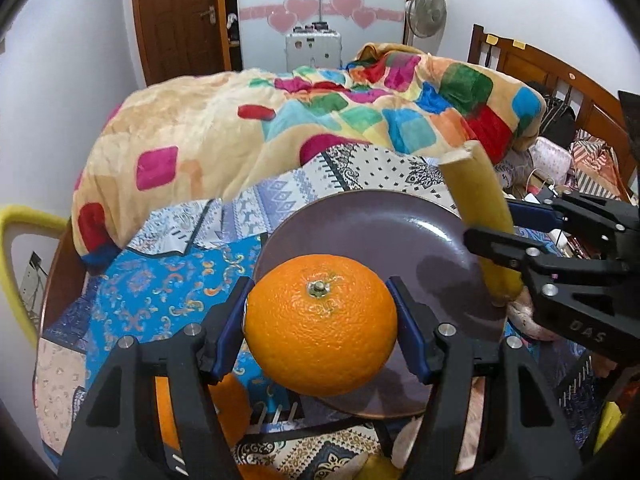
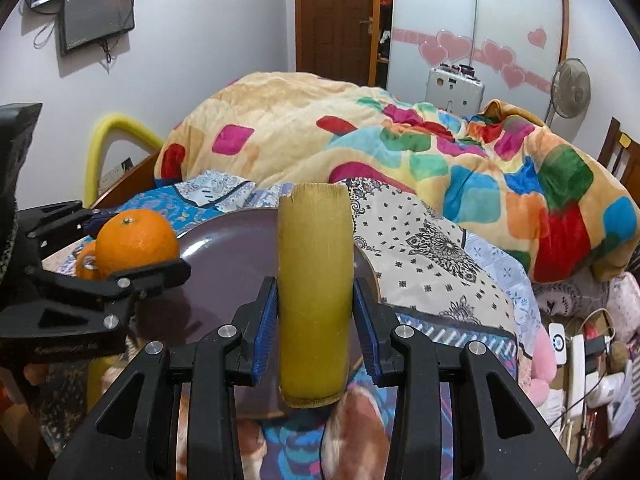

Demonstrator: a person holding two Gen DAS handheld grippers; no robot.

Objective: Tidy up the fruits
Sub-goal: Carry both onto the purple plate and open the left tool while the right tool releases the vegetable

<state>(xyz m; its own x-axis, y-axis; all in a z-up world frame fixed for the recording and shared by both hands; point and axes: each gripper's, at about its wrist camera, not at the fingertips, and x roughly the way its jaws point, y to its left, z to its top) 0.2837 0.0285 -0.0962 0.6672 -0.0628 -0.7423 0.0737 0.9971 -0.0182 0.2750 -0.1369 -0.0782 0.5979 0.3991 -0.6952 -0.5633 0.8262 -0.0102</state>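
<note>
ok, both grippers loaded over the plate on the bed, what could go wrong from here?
1. The plate sits on soft patterned bedding, so it may tip when fruit lands near its rim.
2. The orange in the left gripper is round and could roll off once released.
3. The right gripper holds the yellow-green stalk piece close to the left gripper; they could collide over the plate.

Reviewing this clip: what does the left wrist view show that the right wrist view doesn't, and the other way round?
Only the left wrist view shows the plate's near rim under the left gripper and the wooden headboard. Only the right wrist view shows the wall-mounted monitor and the pink plush toy. Both show the orange clamped in the left gripper, the yellow-green stalk piece clamped in the right gripper, the purple plate and the patchwork blanket.
</note>
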